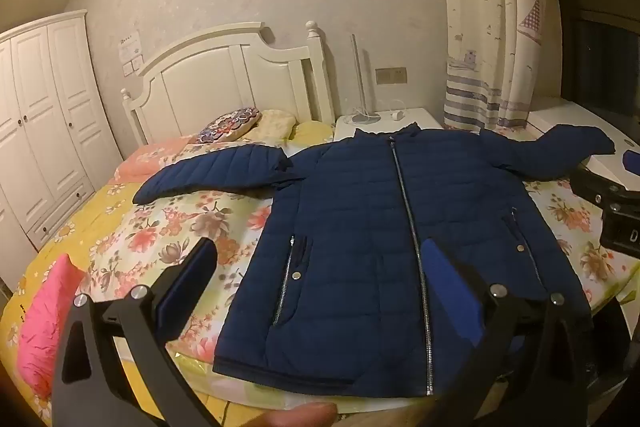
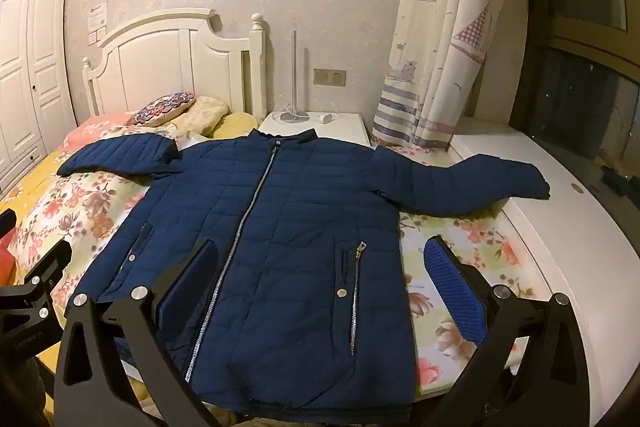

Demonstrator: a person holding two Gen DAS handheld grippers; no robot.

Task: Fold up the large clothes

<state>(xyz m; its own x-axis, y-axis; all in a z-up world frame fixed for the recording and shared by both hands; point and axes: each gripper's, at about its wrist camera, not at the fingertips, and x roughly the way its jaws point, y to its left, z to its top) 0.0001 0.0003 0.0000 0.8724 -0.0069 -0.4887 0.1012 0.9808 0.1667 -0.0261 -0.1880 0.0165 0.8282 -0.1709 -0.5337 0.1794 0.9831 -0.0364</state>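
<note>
A navy quilted jacket (image 1: 360,227) lies flat and zipped on the floral bedspread, collar toward the headboard, both sleeves spread out; it also shows in the right wrist view (image 2: 288,227). Its left sleeve (image 1: 212,173) lies on the bed. Its right sleeve (image 2: 472,183) reaches onto the white ledge. My left gripper (image 1: 320,267) is open and empty, above the jacket's lower left part. My right gripper (image 2: 320,267) is open and empty, above the lower right part. Each gripper shows at the edge of the other's view.
The bed (image 1: 140,227) has a white headboard (image 1: 224,83) and pillows (image 1: 240,125). A pink cloth (image 1: 44,323) lies at the bed's near left. A white nightstand (image 2: 316,127) with a lamp stands behind. A white ledge (image 2: 560,211), curtain (image 2: 440,47) and window are right. A wardrobe (image 1: 40,131) is left.
</note>
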